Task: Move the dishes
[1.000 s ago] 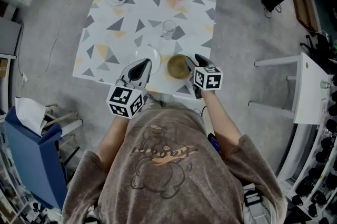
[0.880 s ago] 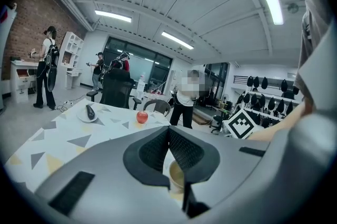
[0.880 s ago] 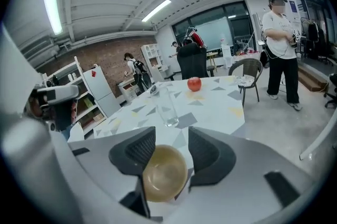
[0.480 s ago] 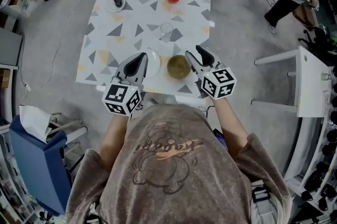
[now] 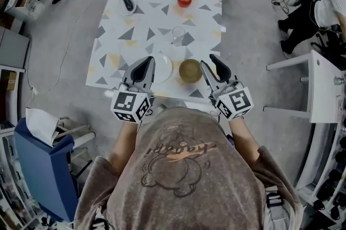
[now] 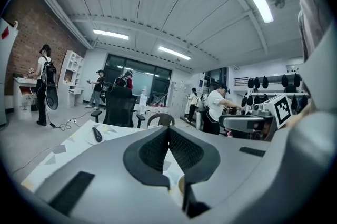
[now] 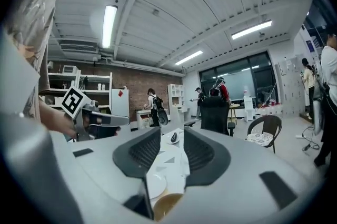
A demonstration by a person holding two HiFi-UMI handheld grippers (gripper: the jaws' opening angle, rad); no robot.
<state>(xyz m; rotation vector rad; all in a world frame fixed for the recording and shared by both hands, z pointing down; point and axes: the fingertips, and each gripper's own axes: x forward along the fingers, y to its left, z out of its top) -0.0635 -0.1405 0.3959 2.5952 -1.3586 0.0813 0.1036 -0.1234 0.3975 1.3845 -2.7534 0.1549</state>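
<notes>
No legible text anywhere, script on the person's brown T-shirt print [image 5: 173,154] too blurred to read, left marker cube [image 5: 131,106] and right marker cube [image 5: 234,103] bore only black-and-white square patterns

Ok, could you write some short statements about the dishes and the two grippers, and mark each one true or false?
1. The round red apple lies near the far edge of the triangle-patterned table. True.
2. The left gripper grips the white round plate. False: its jaws are together on nothing.
3. The jaws of the right gripper stand apart. True.
4. The clear drinking glass stands inside the olive-brown round bowl. False: it stands on the table, apart from the bowl and farther from the person.
5. The bowl and the white plate sit side by side near the table's near edge. True.
</notes>
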